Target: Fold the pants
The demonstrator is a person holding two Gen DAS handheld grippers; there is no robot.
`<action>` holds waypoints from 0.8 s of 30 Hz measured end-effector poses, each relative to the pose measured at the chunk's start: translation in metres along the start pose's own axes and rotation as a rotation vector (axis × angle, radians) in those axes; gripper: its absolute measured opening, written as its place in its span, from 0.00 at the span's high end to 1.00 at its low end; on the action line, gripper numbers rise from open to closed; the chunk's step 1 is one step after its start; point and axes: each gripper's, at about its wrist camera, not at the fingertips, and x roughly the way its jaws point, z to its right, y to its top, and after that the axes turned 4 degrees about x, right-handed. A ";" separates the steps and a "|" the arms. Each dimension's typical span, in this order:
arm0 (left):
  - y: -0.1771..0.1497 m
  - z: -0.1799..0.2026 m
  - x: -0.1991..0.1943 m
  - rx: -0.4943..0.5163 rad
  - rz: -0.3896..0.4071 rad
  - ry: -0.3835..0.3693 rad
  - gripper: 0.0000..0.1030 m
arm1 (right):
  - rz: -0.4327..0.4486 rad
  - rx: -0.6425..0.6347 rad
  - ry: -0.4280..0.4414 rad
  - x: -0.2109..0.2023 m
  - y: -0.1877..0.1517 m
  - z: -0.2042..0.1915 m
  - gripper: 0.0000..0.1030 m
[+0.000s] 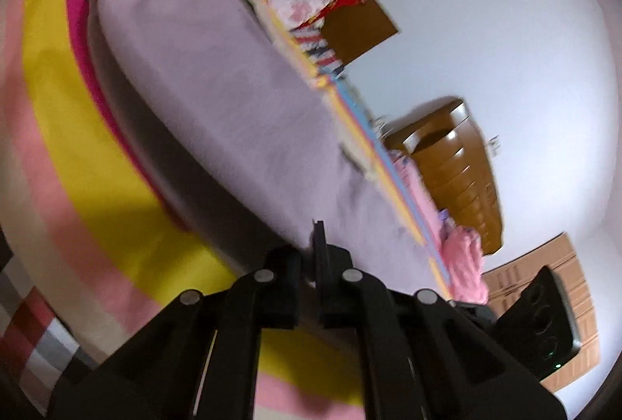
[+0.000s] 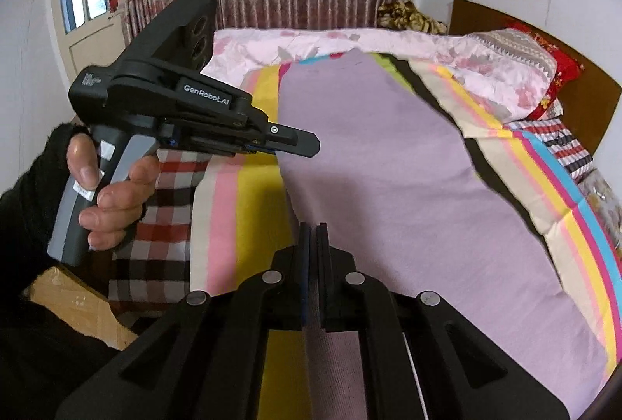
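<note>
Striped bedding (image 2: 252, 186) covered the bed, and the pants (image 2: 388, 167) were spread flat along it toward a floral quilt (image 2: 388, 42). The right gripper (image 2: 311, 237) was seen with its jaws closed on the near edge of the pants, cloth trailing beneath them. The left gripper (image 2: 307, 144), held in a hand (image 2: 109, 198), was closed at the left edge of the pants; whether cloth was pinched there could not be told. For a neat fold, both corners would best be lifted level, carried together toward the far end, and laid edge to edge.
</note>
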 end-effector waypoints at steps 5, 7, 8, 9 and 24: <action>-0.001 -0.014 0.017 -0.005 -0.035 0.026 0.93 | -0.059 -0.019 -0.025 0.022 -0.010 -0.001 0.97; -0.001 -0.013 0.017 0.004 -0.036 0.031 0.92 | -0.075 -0.035 -0.024 0.022 -0.009 -0.004 0.94; 0.000 -0.014 0.018 0.008 -0.040 0.025 0.91 | -0.082 -0.038 -0.026 0.022 -0.009 -0.004 0.93; 0.000 -0.012 0.018 0.012 -0.044 0.021 0.88 | -0.090 -0.037 -0.025 0.022 -0.010 -0.005 0.88; -0.005 0.051 -0.002 0.269 0.083 0.354 0.06 | -0.141 0.061 0.005 -0.021 -0.035 0.008 0.51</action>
